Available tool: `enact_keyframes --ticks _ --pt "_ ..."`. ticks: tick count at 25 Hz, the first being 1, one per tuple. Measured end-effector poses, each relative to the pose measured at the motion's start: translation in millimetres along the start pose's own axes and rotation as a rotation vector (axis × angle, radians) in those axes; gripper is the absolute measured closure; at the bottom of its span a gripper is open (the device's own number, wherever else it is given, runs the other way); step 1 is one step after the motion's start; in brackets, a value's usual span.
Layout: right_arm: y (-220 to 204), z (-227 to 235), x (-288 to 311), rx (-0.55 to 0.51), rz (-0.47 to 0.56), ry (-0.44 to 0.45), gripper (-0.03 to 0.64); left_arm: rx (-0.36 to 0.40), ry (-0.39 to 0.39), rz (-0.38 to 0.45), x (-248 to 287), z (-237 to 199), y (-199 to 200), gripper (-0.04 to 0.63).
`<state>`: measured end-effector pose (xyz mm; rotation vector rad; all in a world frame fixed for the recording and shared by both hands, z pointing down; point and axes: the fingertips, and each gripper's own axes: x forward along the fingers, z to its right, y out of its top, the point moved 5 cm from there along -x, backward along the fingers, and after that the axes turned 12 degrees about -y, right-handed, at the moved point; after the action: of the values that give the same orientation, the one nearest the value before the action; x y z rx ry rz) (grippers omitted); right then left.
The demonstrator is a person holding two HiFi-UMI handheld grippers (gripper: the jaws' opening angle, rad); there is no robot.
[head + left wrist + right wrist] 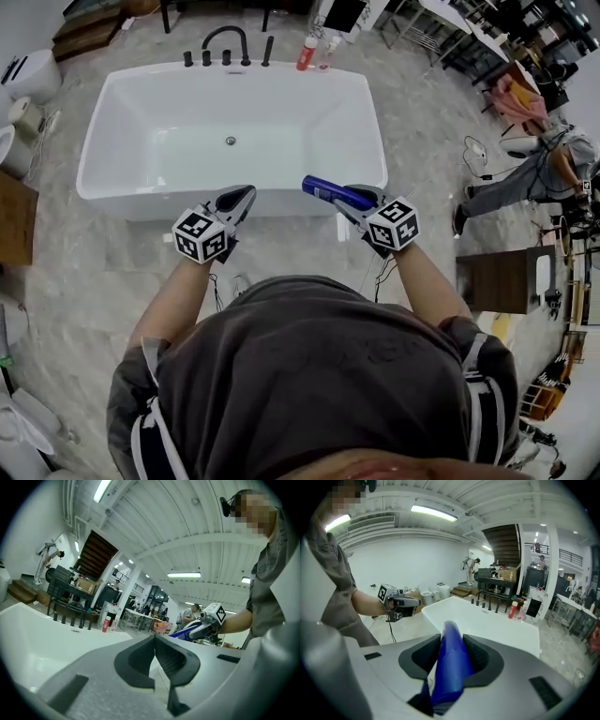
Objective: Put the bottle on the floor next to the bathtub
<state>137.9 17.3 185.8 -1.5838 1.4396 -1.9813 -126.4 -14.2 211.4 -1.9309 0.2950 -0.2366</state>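
A blue bottle [335, 192] sticks out to the left from my right gripper [364, 202], whose jaws are shut on it; in the right gripper view the blue bottle [451, 665] fills the gap between the pads. It hangs over the near rim of the white bathtub [141, 199]. My left gripper [234, 202] is held beside it, to the left, with its jaws together and nothing in them. In the left gripper view the left gripper [155, 656] shows closed pads, and the right gripper with the bottle [187, 631] is ahead.
A black faucet set [226, 47] and a red bottle [307, 53] stand at the tub's far rim. A wooden cabinet [500, 279] is on the right. A person [534, 169] bends over at the far right. Marbled floor [112, 272] lies before the tub.
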Motion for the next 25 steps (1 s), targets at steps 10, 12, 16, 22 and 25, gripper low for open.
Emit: enact_keyframes --ticks 10,12,16,22,25 --pt "-82.0 36.4 54.6 -0.167 -0.225 0.045 0.480 -0.042 0.099 -0.061 23.6 -17.8 -68.1 0.589" --pt "-110.4 44.7 69.4 -0.215 -0.262 0.092 0.479 -0.070 0.142 -0.080 35.0 -12.3 -90.7 0.589" --pt "-165.9 61.5 115.6 -0.306 -0.330 0.167 0.480 -0.136 0.192 -0.110 69.4 -15.4 -140.8 0.589" --pt "-264.2 64.1 200.9 -0.425 -0.447 0.226 0.480 -0.211 0.232 -0.178 115.1 -40.4 -237.0 0.589" --pt "-319.0 61.6 238.5 -0.483 -0.506 0.228 0.479 -0.249 0.233 -0.209 132.8 -57.3 -284.8 0.589"
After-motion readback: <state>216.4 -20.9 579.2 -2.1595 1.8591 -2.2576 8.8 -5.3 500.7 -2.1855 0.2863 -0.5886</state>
